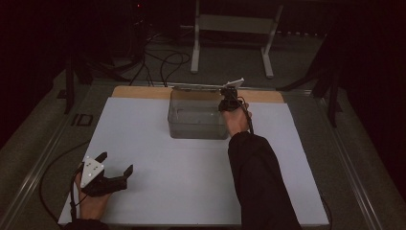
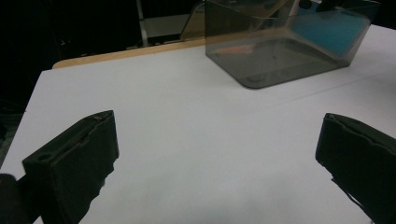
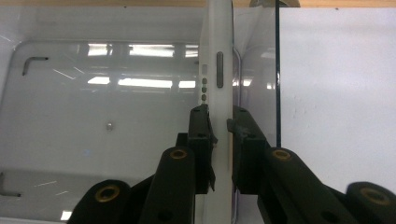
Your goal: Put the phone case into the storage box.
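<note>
White mat [image 1: 191, 167] covers the table, and your left gripper [image 1: 116, 168] rests on it at the near left corner; its jaws stand wide apart with nothing between them, as the left gripper view confirms [image 2: 217, 158]; it touches no work item. Farther right, the smoky clear bin [image 1: 197, 117] sits on the mat toward the far edge, well apart from that hand. At the bin's right end, your right gripper [image 1: 229, 98] points down over the rim; its jaws are clenched on a thin white slab [image 3: 219, 84], seen edge-on with a slot button and small dots, standing upright just inside the right wall [image 3: 276, 70]. Whether the slab's lower end touches the bin floor cannot be told.

Risks, as judged: the grip sits on a narrow edge, so any twist of your wrist could let the slab pivot or slip; releasing it upright would let it topple against the wall; pressing sideways could shove the unheld bin, since your left gripper is too far off to steady it.
</note>
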### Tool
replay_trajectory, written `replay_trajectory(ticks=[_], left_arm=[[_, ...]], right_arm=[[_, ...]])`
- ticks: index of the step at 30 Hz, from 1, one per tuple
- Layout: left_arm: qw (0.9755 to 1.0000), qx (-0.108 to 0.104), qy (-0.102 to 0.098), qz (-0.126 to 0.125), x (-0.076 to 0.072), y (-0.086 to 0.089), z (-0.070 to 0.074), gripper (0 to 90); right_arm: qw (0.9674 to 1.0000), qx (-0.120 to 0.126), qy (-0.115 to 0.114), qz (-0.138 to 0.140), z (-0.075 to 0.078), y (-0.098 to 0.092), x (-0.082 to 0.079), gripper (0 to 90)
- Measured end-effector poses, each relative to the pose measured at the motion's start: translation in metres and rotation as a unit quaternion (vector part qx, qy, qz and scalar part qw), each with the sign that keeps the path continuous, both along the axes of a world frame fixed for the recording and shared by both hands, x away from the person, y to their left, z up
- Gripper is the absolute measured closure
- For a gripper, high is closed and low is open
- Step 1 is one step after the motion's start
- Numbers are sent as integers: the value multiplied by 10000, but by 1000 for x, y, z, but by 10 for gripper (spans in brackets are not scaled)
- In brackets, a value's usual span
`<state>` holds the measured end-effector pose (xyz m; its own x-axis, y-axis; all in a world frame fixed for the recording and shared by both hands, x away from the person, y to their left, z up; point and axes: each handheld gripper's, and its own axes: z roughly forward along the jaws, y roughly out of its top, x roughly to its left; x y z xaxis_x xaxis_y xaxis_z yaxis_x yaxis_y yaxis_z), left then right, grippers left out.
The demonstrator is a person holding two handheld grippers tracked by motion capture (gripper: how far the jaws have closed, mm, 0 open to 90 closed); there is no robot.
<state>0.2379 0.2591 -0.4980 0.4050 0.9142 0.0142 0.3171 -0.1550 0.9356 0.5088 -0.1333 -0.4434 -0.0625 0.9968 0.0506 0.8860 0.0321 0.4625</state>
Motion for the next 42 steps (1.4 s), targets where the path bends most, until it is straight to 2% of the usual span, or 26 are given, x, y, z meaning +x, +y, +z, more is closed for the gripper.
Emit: replay_trajectory(ticks=[15, 23, 27, 31, 34, 42], left_arm=[[10000, -2, -1, 1, 0, 0, 0, 4], [10000, 2, 3, -1, 0, 0, 0, 4], [10000, 0, 2, 2, 0, 0, 0, 4], [10000, -4, -1, 4, 0, 0, 0, 4], [10000, 0, 1, 2, 0, 0, 0, 4], [10000, -2, -1, 6, 0, 0, 0, 4]], right_arm=[[9999, -135, -15, 17, 0, 3, -2, 794], [9999, -105, -26, 37, 0, 3, -2, 767], [9995, -207, -95, 222, -1, 5, -3, 738], [9994, -165, -107, 289, 1, 4, -4, 725], [9987, -240, -155, 431, 3, 5, -6, 707], [9972, -294, -355, 595, 9, 6, -12, 647]])
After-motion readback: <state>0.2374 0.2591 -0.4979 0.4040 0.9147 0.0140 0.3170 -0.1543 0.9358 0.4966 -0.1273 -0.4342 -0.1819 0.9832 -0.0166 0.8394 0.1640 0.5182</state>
